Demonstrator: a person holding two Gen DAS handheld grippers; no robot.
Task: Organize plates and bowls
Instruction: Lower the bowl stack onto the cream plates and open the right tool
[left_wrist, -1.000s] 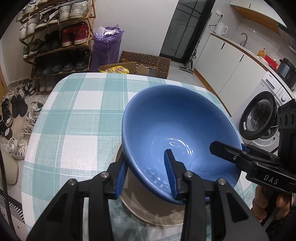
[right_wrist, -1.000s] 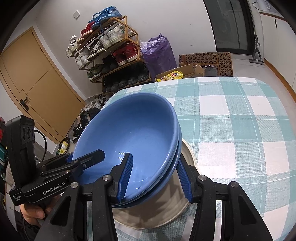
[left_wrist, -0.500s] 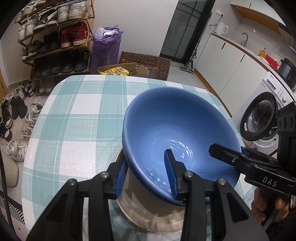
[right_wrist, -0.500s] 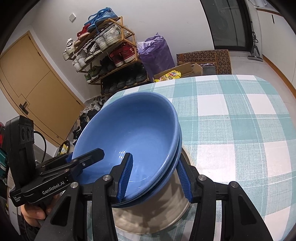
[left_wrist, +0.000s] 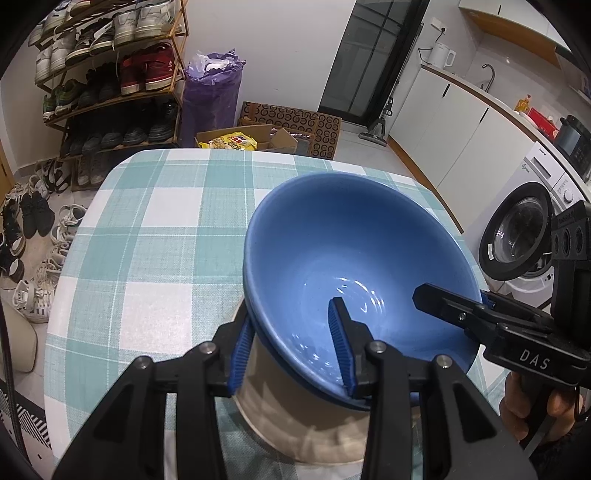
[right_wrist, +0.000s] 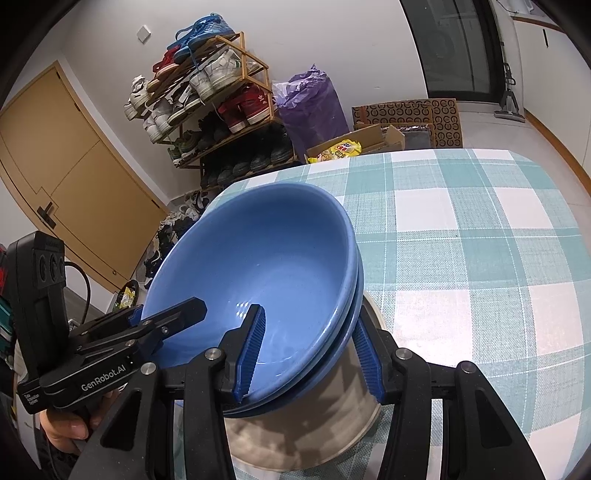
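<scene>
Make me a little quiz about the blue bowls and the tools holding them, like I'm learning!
1. True or false: two blue bowls are stacked together.
2. What is beneath them? A) a pale plate B) a frying pan C) a cup
3. Fill in: the left tool and the right tool each clamp the bowls' ____.
Key: 1 true; 2 A; 3 rim.

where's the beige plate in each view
Left wrist: beige plate at bottom centre, under the blue bowls.
Right wrist: beige plate at bottom centre, again beneath the blue bowls.
Shared landmark: purple bag beside the shoe rack.
</scene>
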